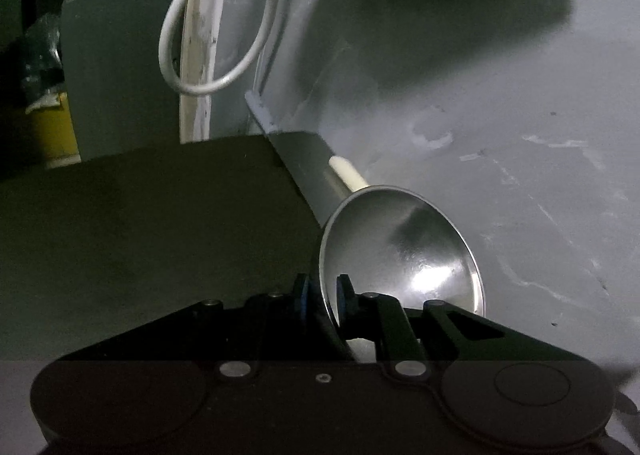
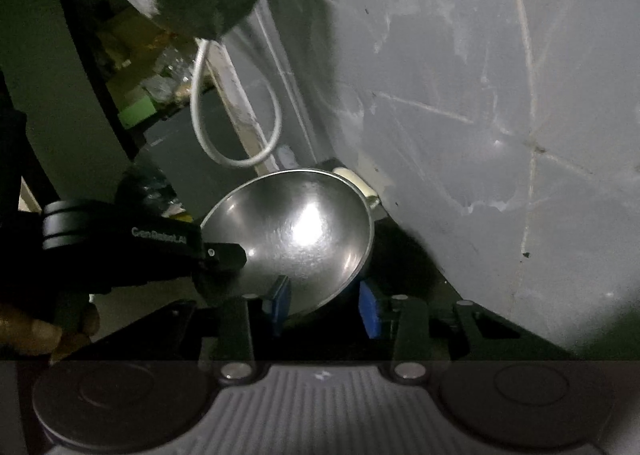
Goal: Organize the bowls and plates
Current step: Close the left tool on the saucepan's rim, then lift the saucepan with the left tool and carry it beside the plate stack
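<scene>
A shiny steel bowl hangs tilted above a dark surface, its hollow turned towards both cameras. My left gripper is shut on the bowl's near rim, with one blue pad inside the wall and one outside. In the right wrist view the same bowl fills the middle, and the left gripper comes in from the left onto its rim. My right gripper straddles the bowl's lower edge. Its blue pads stand apart, and I see a gap on either side of the thin wall.
A scuffed grey wall rises close behind the bowl. A white cable loop hangs beside a pale door frame. A cream-coloured object lies behind the bowl. A cluttered shelf is at the left. A hand shows at the lower left.
</scene>
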